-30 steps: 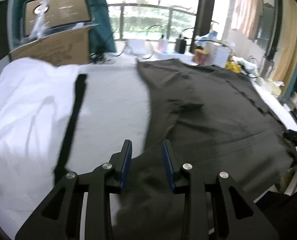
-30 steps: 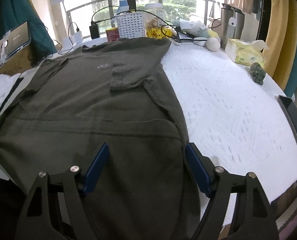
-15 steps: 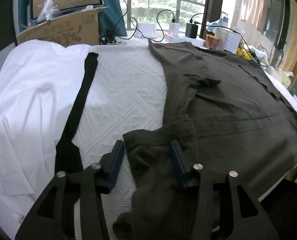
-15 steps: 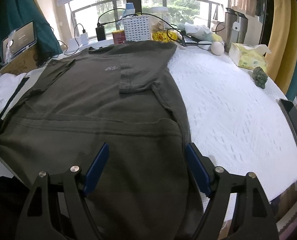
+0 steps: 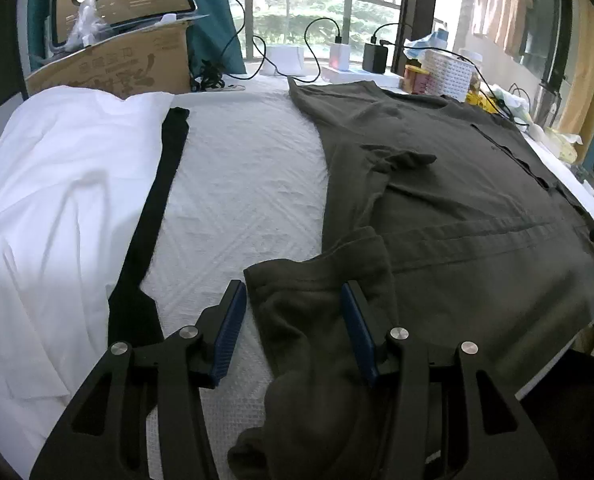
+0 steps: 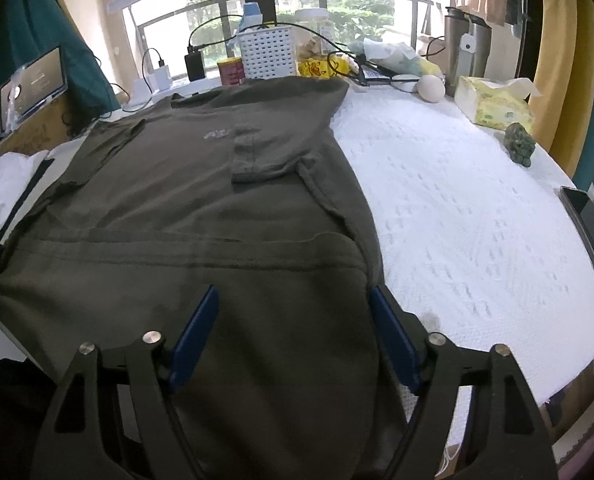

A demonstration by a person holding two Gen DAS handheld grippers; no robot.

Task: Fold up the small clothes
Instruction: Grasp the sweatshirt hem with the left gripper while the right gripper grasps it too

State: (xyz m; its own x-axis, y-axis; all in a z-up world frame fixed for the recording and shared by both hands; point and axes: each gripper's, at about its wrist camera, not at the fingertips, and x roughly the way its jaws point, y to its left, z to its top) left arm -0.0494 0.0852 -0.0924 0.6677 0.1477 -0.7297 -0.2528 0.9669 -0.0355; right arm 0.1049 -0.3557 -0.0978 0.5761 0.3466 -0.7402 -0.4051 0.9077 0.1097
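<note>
olive shirt flat on table, both grippers unclamped

the olive t-shirt (image 6: 201, 200) lies flat on the white-covered table (image 6: 457, 208), long axis toward the window, sleeves folded in, hem doubled back. left gripper (image 5: 293, 316): jaws just widened, bunched hem corner loose between. right gripper (image 6: 293, 320): jaws wide, narrowing slightly, straddling the hem, not pressing.

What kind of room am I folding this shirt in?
Likely a lived-in home room, not a lab: a cloth-covered table by a balcony window, clutter like a tissue box, and clothes hanging to dry.
</note>
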